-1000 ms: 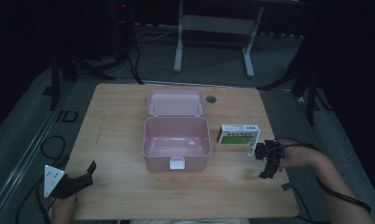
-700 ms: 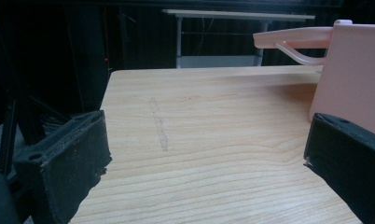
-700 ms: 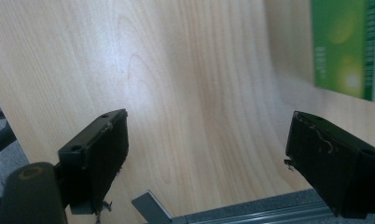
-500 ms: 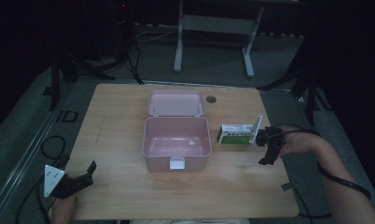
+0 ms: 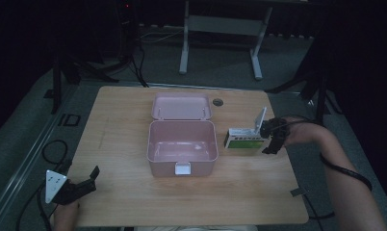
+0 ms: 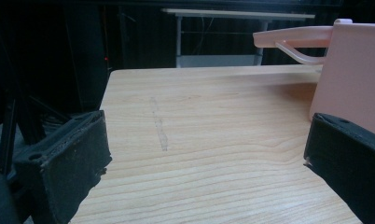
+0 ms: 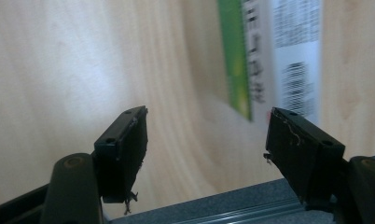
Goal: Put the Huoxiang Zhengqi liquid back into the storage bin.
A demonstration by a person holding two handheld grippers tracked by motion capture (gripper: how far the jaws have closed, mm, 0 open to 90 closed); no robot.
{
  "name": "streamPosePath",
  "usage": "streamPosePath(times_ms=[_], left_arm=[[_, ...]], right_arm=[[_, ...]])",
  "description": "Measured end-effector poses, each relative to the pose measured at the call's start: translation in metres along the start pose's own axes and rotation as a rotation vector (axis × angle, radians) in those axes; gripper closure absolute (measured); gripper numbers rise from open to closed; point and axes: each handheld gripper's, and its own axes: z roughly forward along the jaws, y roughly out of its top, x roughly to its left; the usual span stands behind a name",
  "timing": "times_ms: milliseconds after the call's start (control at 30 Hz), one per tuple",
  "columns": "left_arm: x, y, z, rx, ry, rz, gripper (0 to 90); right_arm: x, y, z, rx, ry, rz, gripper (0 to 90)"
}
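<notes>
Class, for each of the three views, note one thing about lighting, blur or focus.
High view: table lit, surroundings nearly black, pink box clear. Left gripper view: sharp wood grain, dark background, box wall evenly lit. Right gripper view: carton print smeared by blur, the tool's jaws sharp, pale glare on the wood.

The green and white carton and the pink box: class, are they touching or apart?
Apart. The high view shows a strip of bare tabletop between the green and white carton and the pink box.

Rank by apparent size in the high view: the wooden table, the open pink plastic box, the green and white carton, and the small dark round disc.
1. Wooden table
2. Open pink plastic box
3. Green and white carton
4. Small dark round disc
</notes>
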Motion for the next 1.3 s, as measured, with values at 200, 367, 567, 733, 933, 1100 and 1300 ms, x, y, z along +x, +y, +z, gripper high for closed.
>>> streamPosePath(times_ms=[200,367,567,733,933,1100,1300], left_arm=[[0.0,0.0,0.0,0.0,-0.001,0.0,0.2],[0.0,0.0,0.0,0.002,-0.001,0.002,0.2],[0.0,0.0,0.0,0.0,-0.002,0.001,0.2],[0.0,0.0,0.0,0.0,-0.003,0.0,0.2],[0.0,0.0,0.0,0.0,-0.005,0.0,0.2],[0.0,0.0,0.0,0.0,-0.006,-0.001,0.2],[0.0,0.0,0.0,0.0,-0.006,-0.001,0.2]], right_arm=[[-0.017,0.007,0.002,0.012,-0.035,-0.007,35.7],[-0.025,0.011,0.004,0.025,-0.039,-0.006,38.3],[-0.035,0.019,0.013,0.046,-0.047,0.007,42.1],[-0.041,0.022,0.025,0.074,-0.038,-0.012,46.2],[-0.047,0.025,0.037,0.084,-0.013,-0.017,51.8],[-0.049,0.027,0.048,0.103,0.002,-0.026,53.9],[-0.05,0.029,0.055,0.106,0.021,-0.05,55.6]])
